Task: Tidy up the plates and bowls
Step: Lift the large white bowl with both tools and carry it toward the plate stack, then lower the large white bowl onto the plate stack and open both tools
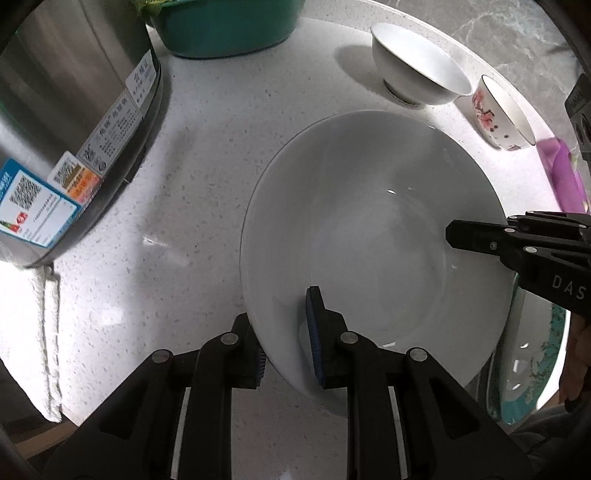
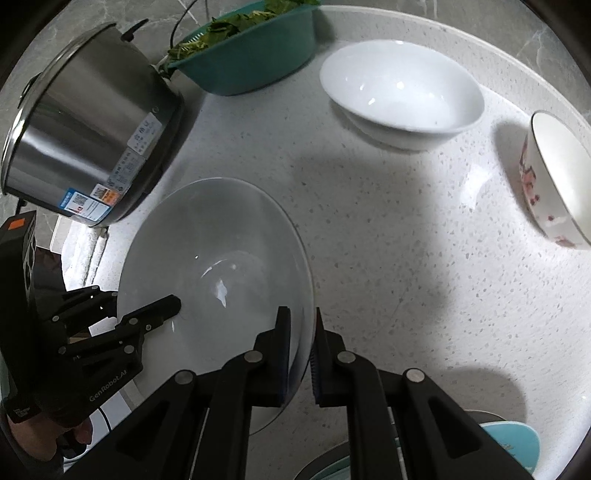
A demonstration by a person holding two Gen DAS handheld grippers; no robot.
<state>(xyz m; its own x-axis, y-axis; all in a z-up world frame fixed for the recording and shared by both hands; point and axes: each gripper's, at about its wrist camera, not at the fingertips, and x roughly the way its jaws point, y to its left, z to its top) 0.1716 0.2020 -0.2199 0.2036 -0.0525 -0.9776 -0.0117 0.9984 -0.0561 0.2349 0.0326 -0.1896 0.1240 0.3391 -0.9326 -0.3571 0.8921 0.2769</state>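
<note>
A large white plate (image 1: 373, 236) is held above the speckled counter; it also shows in the right wrist view (image 2: 218, 266). My left gripper (image 1: 286, 343) is shut on its near rim, one finger above and one below. My right gripper (image 2: 301, 354) is shut on the opposite rim and shows in the left wrist view (image 1: 476, 240) as a black finger over the plate. A white bowl (image 1: 417, 64) (image 2: 402, 88) and a white bowl with red flowers (image 1: 504, 110) (image 2: 554, 177) stand on the counter beyond.
A steel cooker pot (image 1: 70, 125) (image 2: 85, 136) stands at the left. A teal basin with greens (image 1: 225, 26) (image 2: 251, 51) sits at the back. A teal patterned plate (image 1: 532, 373) (image 2: 509, 439) lies under the held plate. A white towel (image 1: 40, 332) lies at the left edge.
</note>
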